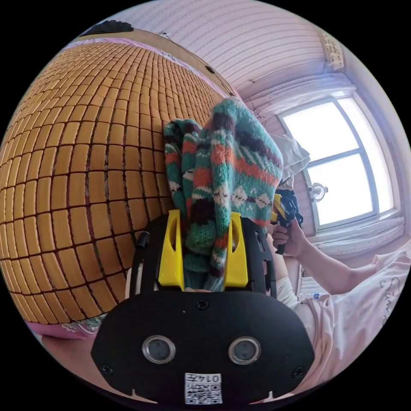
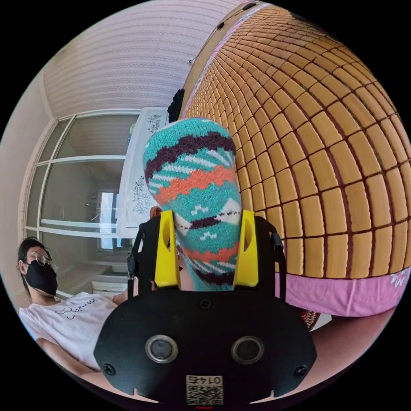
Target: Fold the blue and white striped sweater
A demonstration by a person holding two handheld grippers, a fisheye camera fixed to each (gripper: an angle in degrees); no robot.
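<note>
— Between my yellow jaws, what is the cloth?

— A thick knitted sweater (image 1: 222,171), chunky in texture, banded in teal, orange, dark purple and white with diamond and zigzag patterns. My left gripper (image 1: 203,252) has both jaws pressed on a gathered bunch of it, which rises beyond the jaw tips in two rounded humps. My right gripper (image 2: 206,252) pinches another part of it the same way; in the right gripper view that part (image 2: 195,184) stands up past the tips as one smooth dome.

— And the surface beyond the jaws?

— A mat (image 1: 85,171) of small amber tiles, glossy and rectangular, set in rows with dark seams. It lies over a bed; a pink sheet edge (image 2: 342,295) shows under the mat, to the right of my right jaws.

— The room?

— Pale walls with fine horizontal ribbing. In the left gripper view, one bright window (image 1: 342,162) sits to the right of my jaws, and my right gripper (image 1: 286,209), black and yellow, appears there in my hand (image 1: 287,237), just beside the sweater's edge. In the right gripper view, glazed panels (image 2: 81,188) stand to the left of the jaws.

— The count?

— One sweater, two grippers, each with two yellow jaws on a black body, and one mat. One person (image 2: 64,317), in a white shirt and black mask, shows low and left of my right jaws.
</note>
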